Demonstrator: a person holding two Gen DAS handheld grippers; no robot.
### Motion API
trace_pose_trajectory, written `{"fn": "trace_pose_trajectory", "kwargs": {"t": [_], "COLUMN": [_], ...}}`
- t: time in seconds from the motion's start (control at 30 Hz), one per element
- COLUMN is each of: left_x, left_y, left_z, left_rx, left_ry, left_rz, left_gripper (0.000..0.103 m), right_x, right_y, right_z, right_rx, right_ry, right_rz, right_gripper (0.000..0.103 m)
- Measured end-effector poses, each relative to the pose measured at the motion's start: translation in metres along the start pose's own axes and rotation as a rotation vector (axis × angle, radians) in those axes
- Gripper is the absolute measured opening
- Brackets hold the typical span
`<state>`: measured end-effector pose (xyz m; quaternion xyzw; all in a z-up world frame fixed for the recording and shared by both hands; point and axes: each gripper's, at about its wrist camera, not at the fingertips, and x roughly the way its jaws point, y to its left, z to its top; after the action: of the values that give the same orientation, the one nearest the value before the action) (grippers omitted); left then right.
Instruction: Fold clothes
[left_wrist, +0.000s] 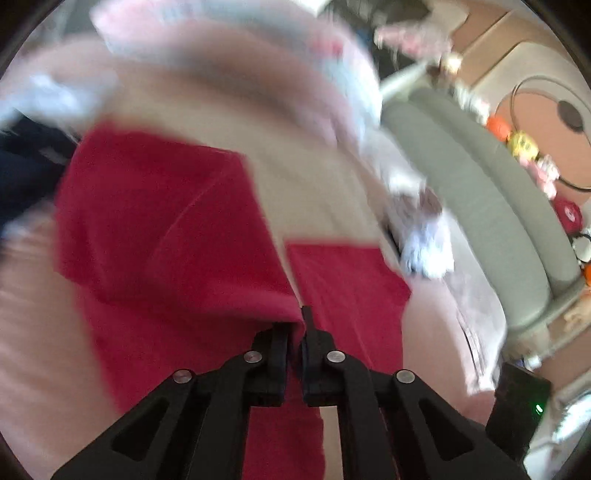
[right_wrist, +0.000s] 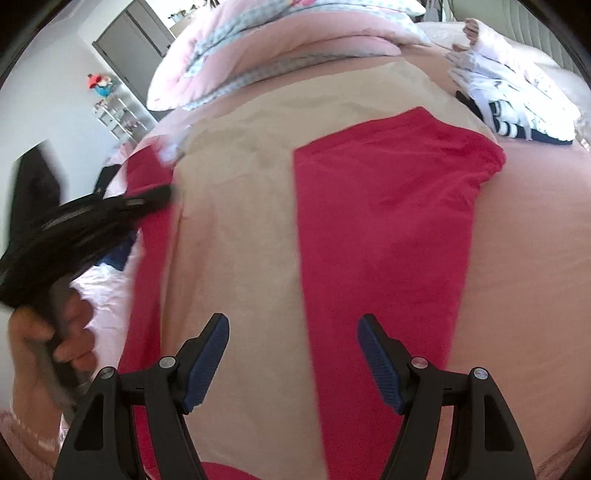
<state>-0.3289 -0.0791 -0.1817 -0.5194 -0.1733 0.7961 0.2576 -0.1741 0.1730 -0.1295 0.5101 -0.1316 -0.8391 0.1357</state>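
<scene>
red and beige garment (right_wrist: 369, 221) lies flat on the pink bed (right_wrist: 535, 258), partly folded: right side turned in. left gripper (left_wrist: 295, 328) pinches its left edge; right gripper (right_wrist: 293, 354) hovers above, jaws apart. more folds remain.

Both cameras look down, close over the red and beige garment (right_wrist: 369, 221); the left view is blurry, maybe closer.

Left tongs (left_wrist: 295, 332) seemingly clamped; right tongs (right_wrist: 293, 354) agape.
</scene>
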Motion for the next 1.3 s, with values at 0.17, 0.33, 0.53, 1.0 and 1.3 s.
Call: {"fn": "trace_pose_trajectory", "kwargs": {"t": [0.17, 0.33, 0.53, 1.0, 1.3], "left_x": [-0.030, -0.098, -0.085, -0.029, -0.062], "left_y": [0.014, 0.039, 0.069, 0.062, 0.098], "left_z": [-0.005, -0.016, 0.013, 0.052, 0.069], "left_rx": [0.007, 0.034, 0.164, 0.289, 0.148], "left_ry": [-0.088, -0.266, -0.250, 0.087, -0.097], "left_rz": [-0.016, -0.084, 0.270, -0.116, 0.024], "left_gripper": [0.022, 0.065, 0.040, 0.035, 0.035], "right_x": [0.004, 0.022, 0.070, 0.071, 0.121], "right_y": [0.000, 0.022, 0.054, 0.062, 0.086], "right_z": [0.004, 0.038, 0.070, 0.092, 0.108], "right_rx": [-0.033, -0.073, -0.141, -0.246, -0.336], "right_ry": [0.018, 0.023, 0.071, -0.025, 0.058], "right_rz": [0.047, 0.124, -0.003, -0.166, -0.245], "right_gripper": [0.072, 0.072, 0.072, 0.072, 0.072]}}
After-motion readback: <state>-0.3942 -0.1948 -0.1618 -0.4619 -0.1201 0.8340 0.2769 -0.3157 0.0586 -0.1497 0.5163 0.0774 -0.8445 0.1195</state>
